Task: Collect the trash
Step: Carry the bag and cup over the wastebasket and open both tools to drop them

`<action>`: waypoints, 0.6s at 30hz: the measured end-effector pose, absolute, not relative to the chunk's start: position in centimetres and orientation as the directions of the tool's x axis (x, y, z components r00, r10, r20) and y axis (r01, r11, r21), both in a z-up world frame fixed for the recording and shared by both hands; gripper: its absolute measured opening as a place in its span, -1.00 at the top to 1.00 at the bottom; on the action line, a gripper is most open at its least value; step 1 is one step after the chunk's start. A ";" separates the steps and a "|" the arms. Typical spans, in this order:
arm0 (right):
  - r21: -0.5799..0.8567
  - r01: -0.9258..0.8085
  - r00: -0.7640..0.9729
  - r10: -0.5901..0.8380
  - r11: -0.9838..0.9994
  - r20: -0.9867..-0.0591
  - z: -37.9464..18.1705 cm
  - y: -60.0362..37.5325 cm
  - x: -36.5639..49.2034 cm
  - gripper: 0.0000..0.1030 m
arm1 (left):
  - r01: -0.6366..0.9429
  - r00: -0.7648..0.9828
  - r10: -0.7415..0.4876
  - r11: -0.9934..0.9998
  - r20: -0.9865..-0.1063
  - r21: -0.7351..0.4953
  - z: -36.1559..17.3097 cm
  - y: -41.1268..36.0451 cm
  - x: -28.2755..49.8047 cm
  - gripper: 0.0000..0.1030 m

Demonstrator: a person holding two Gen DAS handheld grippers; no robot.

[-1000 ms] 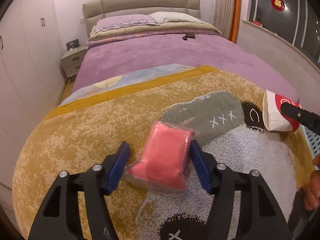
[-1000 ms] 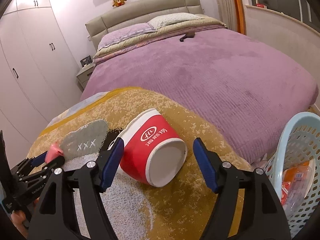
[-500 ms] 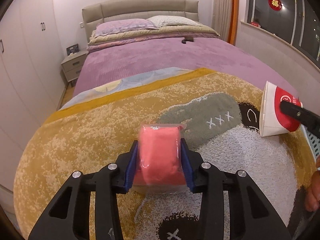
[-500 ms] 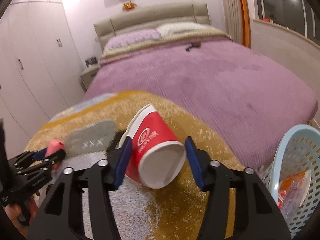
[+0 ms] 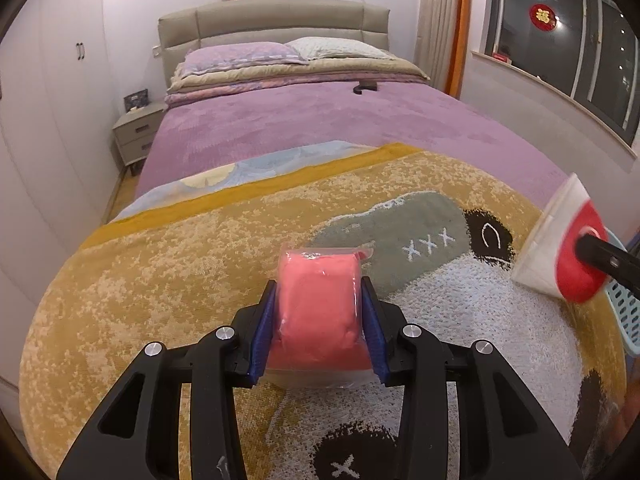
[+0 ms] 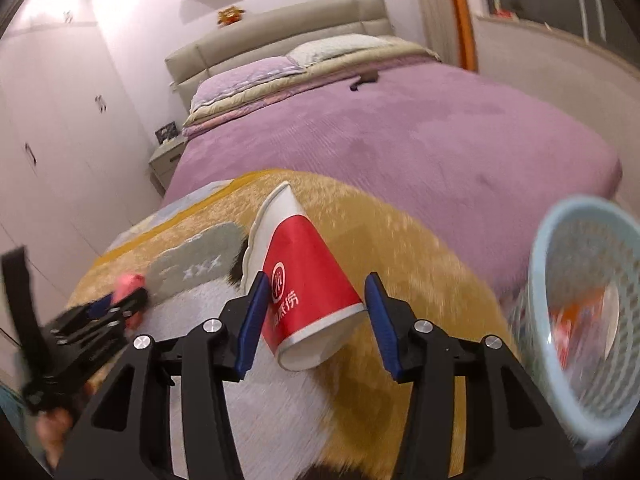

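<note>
My left gripper [image 5: 319, 322] is shut on a pink packet in clear wrap [image 5: 316, 308], held just above the yellow patterned rug [image 5: 160, 264]. My right gripper [image 6: 312, 316] is shut on a red and white paper cup [image 6: 296, 276], squashed flat between the blue pads and lifted off the rug, rim pointing away. The cup also shows at the right edge of the left wrist view [image 5: 560, 256]. The left gripper with the packet shows at the left of the right wrist view [image 6: 120, 300].
A pale blue plastic basket [image 6: 560, 260] with some wrappers inside stands at the right, beside the rug's edge. A large bed with a purple cover [image 5: 320, 120] lies beyond. White wardrobes [image 5: 40, 100] and a bedside table [image 5: 136, 136] stand at the left.
Both grippers closed: the left on the pink packet, the right on the cup, crushing it. Both have lifted, and the right has swung toward the basket.
</note>
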State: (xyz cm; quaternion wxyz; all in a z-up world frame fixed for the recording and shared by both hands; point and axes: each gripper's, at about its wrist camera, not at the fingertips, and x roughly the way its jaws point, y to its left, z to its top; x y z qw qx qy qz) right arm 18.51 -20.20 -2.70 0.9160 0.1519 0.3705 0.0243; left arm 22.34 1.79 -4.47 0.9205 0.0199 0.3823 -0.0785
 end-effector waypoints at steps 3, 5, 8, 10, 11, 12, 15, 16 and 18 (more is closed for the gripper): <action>0.340 0.106 0.702 0.172 0.934 -0.691 -2.9 -20.4 17.0 0.12 | 0.165 0.699 -0.130 0.986 -0.703 -0.019 -4.4 1.8 22.3 0.26; 0.370 0.130 0.679 0.190 0.920 -0.710 -3.4 -20.7 16.2 0.12 | 0.165 0.699 -0.130 0.986 -0.703 -0.018 -4.3 1.7 22.2 0.26; 0.367 0.129 0.656 0.198 0.921 -0.728 -3.4 -20.9 15.2 0.12 | 0.165 0.700 -0.132 0.986 -0.702 -0.021 -4.3 1.7 22.2 0.26; 0.349 0.109 0.641 0.202 0.931 -0.740 -3.3 -20.7 14.6 0.12 | 0.168 0.700 -0.136 0.986 -0.701 -0.024 -4.3 1.7 22.2 0.26; 0.345 0.097 0.633 0.209 0.934 -0.745 -3.4 -20.6 14.2 0.12 | 0.170 0.700 -0.139 0.985 -0.700 -0.025 -4.2 1.7 22.2 0.26; 0.335 0.083 0.625 0.213 0.939 -0.751 -3.4 -20.6 13.8 0.11 | 0.172 0.700 -0.141 0.985 -0.700 -0.025 -4.2 1.7 22.2 0.26; 0.285 0.070 0.625 0.181 0.956 -0.760 -3.4 -20.2 12.9 -0.20 | 0.182 0.702 -0.153 0.983 -0.696 -0.032 -4.1 1.7 22.1 0.26; 0.260 0.066 0.636 0.160 0.963 -0.755 -3.4 -20.0 12.6 -0.24 | 0.186 0.703 -0.159 0.982 -0.693 -0.036 -4.1 1.8 22.1 0.26; 0.219 0.053 0.648 0.133 0.974 -0.750 -3.5 -19.6 12.4 -0.33 | 0.187 0.703 -0.164 0.981 -0.692 -0.042 -4.0 1.9 22.0 0.26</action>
